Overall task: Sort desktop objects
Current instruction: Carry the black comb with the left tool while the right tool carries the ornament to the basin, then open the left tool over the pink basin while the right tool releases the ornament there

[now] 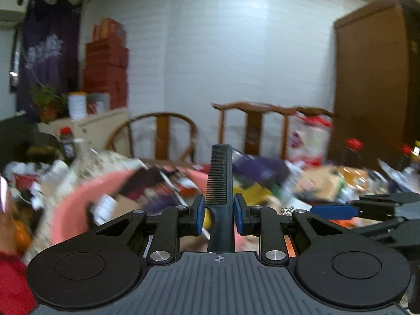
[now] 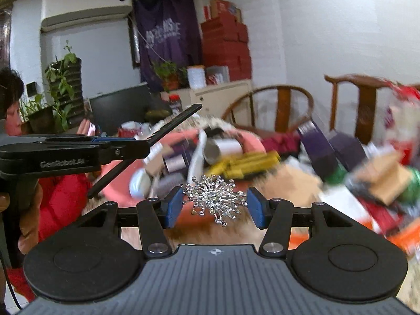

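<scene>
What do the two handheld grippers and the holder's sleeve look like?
Both the left gripper and right gripper are black, with blue pads, round discs, silver screws and a ribbed grey base bearing a crosshair mark. The left one's side reads "GenRobot.AI". The sleeve is red.

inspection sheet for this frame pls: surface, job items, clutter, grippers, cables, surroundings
surface: table almost fully buried, blurred; bare top hardly visible.
job's things: black comb upright in the left gripper; silver ornament in the right gripper.
clutter: pink basin full of boxes; yellow packs, purple boxes, red-capped bottles, bags; details too blurred.
grippers: left shut on the comb's handle; right closed on the ornament, both lifted above the pile.
cables: one dark cord under the left hand's grip, bottom left.
surroundings: two wooden chairs, brown cabinet, stacked red boxes, plants, air conditioner, a person seated at left.
</scene>
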The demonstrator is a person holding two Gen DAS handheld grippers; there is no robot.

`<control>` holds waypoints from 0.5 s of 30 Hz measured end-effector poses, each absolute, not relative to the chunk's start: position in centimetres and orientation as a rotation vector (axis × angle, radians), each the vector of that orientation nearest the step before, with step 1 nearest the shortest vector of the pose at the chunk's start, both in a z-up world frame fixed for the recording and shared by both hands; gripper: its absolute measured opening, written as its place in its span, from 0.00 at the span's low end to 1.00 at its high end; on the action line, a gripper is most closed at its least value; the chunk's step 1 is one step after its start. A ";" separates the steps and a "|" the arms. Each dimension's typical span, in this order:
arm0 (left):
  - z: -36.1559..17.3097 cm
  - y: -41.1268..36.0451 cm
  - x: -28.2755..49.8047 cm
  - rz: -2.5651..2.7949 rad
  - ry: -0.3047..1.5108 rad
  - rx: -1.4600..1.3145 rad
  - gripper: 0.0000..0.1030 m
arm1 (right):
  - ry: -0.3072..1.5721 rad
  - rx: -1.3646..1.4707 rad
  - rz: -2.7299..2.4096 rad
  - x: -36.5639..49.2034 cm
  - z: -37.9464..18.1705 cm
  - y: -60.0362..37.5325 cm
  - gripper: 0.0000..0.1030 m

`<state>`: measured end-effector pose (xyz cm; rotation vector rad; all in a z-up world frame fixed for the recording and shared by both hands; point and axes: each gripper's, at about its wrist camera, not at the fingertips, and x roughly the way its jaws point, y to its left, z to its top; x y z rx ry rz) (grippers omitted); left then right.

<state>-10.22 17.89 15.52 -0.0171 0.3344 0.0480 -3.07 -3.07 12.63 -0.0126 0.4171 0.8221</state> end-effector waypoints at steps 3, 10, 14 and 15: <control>16.6 20.5 -8.4 0.093 0.334 -0.042 0.20 | 0.395 -0.018 0.837 -1.3 14.1 0.0 0.57; 16.8 26.1 -4.1 0.185 0.360 -0.105 0.20 | 0.391 -0.010 0.835 3.5 15.5 6.5 0.57; 15.6 28.6 -1.7 0.219 0.398 -0.139 0.20 | 0.424 -0.009 0.815 6.4 14.6 9.9 0.57; 15.0 29.2 -1.1 0.239 0.410 -0.142 0.21 | 0.434 -0.013 0.807 7.0 14.2 10.9 0.57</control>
